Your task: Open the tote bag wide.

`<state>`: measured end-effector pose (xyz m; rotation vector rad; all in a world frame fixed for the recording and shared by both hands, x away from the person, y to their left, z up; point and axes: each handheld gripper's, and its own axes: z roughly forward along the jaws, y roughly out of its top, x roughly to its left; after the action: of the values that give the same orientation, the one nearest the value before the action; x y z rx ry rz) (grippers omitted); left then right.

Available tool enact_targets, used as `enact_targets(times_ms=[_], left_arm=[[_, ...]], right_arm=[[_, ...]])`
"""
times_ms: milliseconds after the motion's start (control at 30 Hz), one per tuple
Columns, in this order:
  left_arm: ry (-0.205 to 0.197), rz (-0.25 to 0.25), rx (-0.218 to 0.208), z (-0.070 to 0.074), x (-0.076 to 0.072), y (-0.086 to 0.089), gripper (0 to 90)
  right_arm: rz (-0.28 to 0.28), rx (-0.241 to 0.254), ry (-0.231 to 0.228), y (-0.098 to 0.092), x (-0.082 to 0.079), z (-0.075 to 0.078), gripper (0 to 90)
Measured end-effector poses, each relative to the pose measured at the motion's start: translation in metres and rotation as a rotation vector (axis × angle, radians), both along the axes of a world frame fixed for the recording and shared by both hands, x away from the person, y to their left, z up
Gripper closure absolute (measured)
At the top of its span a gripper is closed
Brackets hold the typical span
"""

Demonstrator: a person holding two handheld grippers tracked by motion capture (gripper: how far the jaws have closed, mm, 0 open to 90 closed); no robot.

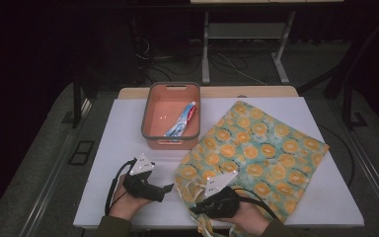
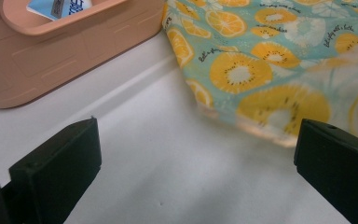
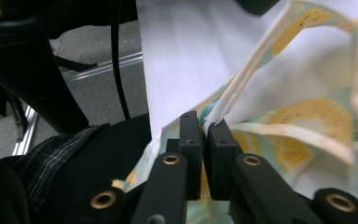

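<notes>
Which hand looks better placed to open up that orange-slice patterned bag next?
Probably the left: its gripper is open over bare white table beside the orange-slice patterned cloth bag, while the right gripper is already shut on the bag's strap.

Two hand-held grippers at the near edge of a white table.
Left gripper rests beside the citrus-print bag; right gripper sits at the bag's near corner. Toothpaste tube lies in the orange bin.

We see the left gripper low near the table's front edge, jaws spread wide, nothing between them. The right gripper sits beside it, jaws pressed together, both hands gripping from below.
</notes>
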<state>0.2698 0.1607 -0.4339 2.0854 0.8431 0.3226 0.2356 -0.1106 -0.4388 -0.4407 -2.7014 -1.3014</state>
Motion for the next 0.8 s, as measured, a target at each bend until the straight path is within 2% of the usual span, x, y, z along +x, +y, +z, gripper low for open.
enact_targets(times_ms=[33, 67, 133, 167, 233, 267, 333, 367, 400, 533, 567, 667, 800], left_arm=[[0.0, 0.0, 0.0, 0.0, 0.0, 0.0, 0.0], [-0.003, 0.0, 0.002, 0.0, 0.0, 0.0, 0.0], [-0.005, 0.002, -0.002, 0.001, -0.001, 0.001, 0.0], [-0.005, 0.003, -0.003, 0.001, -0.001, 0.001, 0.0], [-0.004, 0.007, -0.003, 0.001, 0.0, 0.001, 0.0], [-0.003, 0.007, -0.002, 0.001, 0.0, 0.001, 0.0], [-0.003, 0.008, -0.002, 0.001, 0.0, 0.001, 0.0], [-0.004, 0.009, -0.002, 0.001, 0.0, 0.001, 0.0], [-0.003, 0.009, -0.002, 0.001, 0.0, 0.001, 0.0], [-0.003, 0.011, -0.003, 0.001, 0.0, 0.001, 0.0], [-0.003, 0.01, 0.0, 0.001, 0.0, 0.001, 0.0], [-0.001, 0.011, 0.0, 0.0, 0.0, 0.001, 0.0], [0.0, 0.012, 0.002, 0.0, 0.0, 0.001, 0.0]], right_arm=[[0.0, 0.0, 0.0, 0.0, 0.0, 0.0, 87.0], [-0.013, 0.024, -0.014, -0.007, 0.002, 0.008, 87.2], [-0.028, 0.048, -0.013, -0.015, 0.006, 0.016, 87.1], [-0.028, 0.048, -0.013, -0.015, 0.006, 0.016, 87.1], [-0.065, 0.067, -0.032, -0.03, 0.012, 0.028, 87.1], [-0.065, 0.067, -0.032, -0.03, 0.012, 0.028, 87.1], [-0.1, 0.082, -0.049, -0.044, 0.018, 0.039, 87.2], [-0.135, 0.092, -0.062, -0.057, 0.023, 0.048, 87.2], [-0.135, 0.092, -0.062, -0.057, 0.023, 0.048, 87.2], [-0.242, 0.098, -0.098, -0.092, 0.04, 0.063, 87.5], [-0.261, 0.095, -0.108, -0.099, 0.044, 0.064, 87.6], [-0.363, 0.079, -0.115, -0.128, 0.063, 0.063, 87.8], [-0.45, 0.042, -0.113, -0.151, 0.084, 0.054, 87.9]])
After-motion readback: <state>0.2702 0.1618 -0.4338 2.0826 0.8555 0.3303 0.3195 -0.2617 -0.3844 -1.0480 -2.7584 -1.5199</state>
